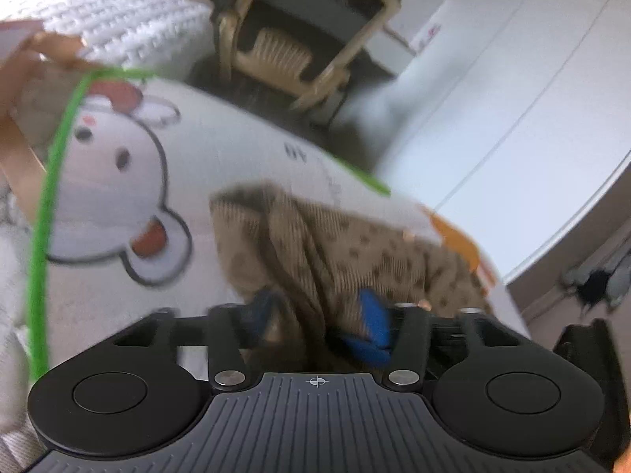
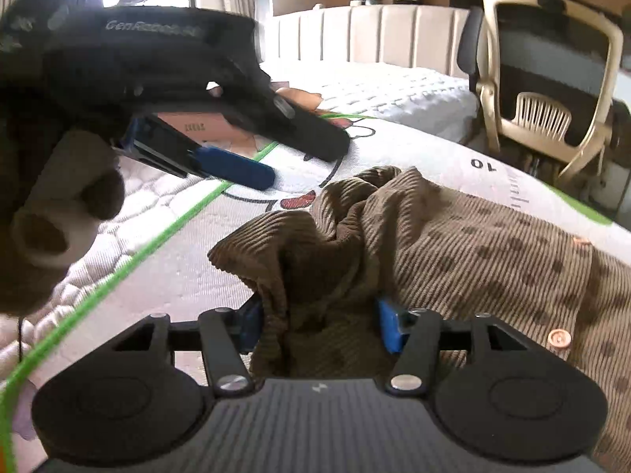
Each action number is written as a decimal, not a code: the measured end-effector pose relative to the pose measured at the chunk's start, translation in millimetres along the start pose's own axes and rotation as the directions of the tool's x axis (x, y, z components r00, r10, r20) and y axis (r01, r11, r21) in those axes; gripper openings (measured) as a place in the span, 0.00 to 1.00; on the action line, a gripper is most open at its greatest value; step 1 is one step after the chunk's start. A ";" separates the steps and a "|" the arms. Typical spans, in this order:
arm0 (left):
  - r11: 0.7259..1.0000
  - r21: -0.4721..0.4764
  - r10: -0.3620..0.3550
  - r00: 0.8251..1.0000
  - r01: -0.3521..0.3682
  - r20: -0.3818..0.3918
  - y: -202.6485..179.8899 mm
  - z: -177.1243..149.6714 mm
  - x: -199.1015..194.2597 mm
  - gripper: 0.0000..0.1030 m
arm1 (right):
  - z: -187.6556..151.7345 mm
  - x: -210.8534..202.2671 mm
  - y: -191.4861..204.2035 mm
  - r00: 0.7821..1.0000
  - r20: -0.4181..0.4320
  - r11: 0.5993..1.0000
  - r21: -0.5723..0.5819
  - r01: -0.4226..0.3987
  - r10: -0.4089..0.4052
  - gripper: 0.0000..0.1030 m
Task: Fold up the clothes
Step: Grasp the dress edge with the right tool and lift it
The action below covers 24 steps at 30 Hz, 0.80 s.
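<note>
A brown ribbed garment [image 2: 473, 244] with dark spots and copper buttons [image 2: 559, 338] lies crumpled on a white cartoon-print mat [image 2: 434, 149]. My right gripper [image 2: 319, 319] is shut on a bunched fold at the garment's near edge, with cloth filling the gap between its blue pads. My left gripper hovers above the mat to the upper left; its blue finger [image 2: 236, 169] is bare and stops short of the cloth. In the blurred left wrist view the left gripper [image 1: 315, 317] is open, with the garment [image 1: 355, 244] right ahead of it.
The mat's green border line [image 2: 157, 236] runs diagonally over a quilted bed. A beige mesh chair [image 2: 552, 79] stands close to the bed's far right side. A cardboard box [image 2: 205, 126] sits behind the left gripper. White cabinet doors [image 1: 512, 79] lie beyond.
</note>
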<state>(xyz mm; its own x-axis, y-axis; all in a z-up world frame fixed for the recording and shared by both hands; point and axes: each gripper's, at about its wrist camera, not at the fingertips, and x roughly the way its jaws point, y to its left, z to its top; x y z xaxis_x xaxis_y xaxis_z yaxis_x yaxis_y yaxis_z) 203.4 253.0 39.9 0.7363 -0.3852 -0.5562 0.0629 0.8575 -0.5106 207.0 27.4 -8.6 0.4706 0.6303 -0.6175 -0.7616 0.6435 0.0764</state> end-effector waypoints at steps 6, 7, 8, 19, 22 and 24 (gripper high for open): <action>0.993 -0.114 0.011 0.999 -0.017 -0.047 27.8 9.7 20.7 0.91 | -5.3 -2.3 0.4 1.000 0.024 1.000 0.009 0.008 -0.008 0.55; 0.992 -0.127 0.006 0.997 -0.016 -0.072 28.3 7.6 31.5 0.91 | -5.9 -2.8 0.5 0.999 0.032 1.000 0.009 0.013 -0.013 0.56; 0.991 -0.133 0.001 0.996 -0.013 -0.091 26.3 5.4 40.8 0.91 | -6.4 -3.3 0.5 0.999 0.039 1.000 0.008 0.018 -0.018 0.61; 0.995 -0.099 -0.016 0.993 0.004 -0.117 -9.5 10.8 54.4 0.29 | -11.9 -28.8 7.4 0.986 0.162 0.999 -0.017 0.042 -0.039 0.43; 0.999 -0.035 -0.030 0.995 0.027 -0.099 -44.2 15.6 40.4 0.27 | -13.3 -71.7 -9.9 0.966 0.257 0.998 0.047 0.033 -0.044 0.40; 0.998 0.028 -0.050 0.995 0.053 -0.085 -81.9 21.7 35.4 0.27 | -17.6 -104.4 -27.7 0.947 0.316 0.994 0.101 0.030 -0.060 0.40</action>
<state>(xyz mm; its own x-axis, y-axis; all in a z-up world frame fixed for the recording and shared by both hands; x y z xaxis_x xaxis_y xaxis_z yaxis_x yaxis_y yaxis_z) 238.9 176.6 76.3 0.6726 -0.4554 -0.5833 0.1203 0.8451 -0.5210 171.2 -63.9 40.0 0.6323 0.6952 -0.3419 -0.6985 0.7024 0.1367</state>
